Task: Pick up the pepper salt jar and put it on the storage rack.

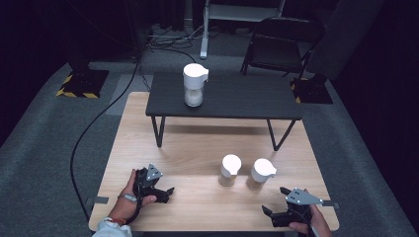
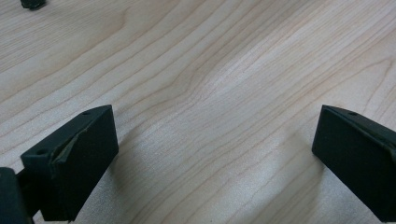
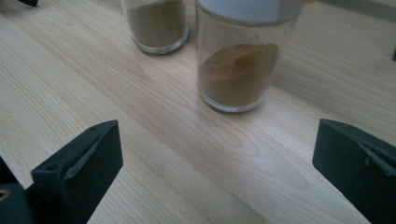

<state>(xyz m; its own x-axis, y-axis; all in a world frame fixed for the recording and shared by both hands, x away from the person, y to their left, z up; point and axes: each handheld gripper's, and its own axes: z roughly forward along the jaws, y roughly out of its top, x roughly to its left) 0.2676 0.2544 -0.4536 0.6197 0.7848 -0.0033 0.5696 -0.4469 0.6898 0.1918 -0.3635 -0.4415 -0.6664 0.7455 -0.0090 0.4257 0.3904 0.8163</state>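
Note:
Two glass jars with white lids and brown powder stand side by side on the wooden table [image 1: 197, 148]: the left jar [image 1: 230, 170] and the right jar [image 1: 260, 174]. In the right gripper view the nearer jar [image 3: 238, 70] stands just ahead of the open jaws, the other jar [image 3: 158, 25] behind it to the left. A third white-lidded jar [image 1: 193, 85] with pale contents stands on the small dark table [image 1: 237, 96]. My left gripper [image 1: 167, 193] rests open on the wood at the front left. My right gripper [image 1: 269, 212] is open at the front right, nothing between its fingers [image 3: 77, 163].
The low dark table stands across the far half of the wooden table on thin black legs [image 1: 158, 131]. A black folding chair [image 1: 279, 44] and cables lie on the floor behind. Bare wood [image 2: 210, 93] lies under my left gripper.

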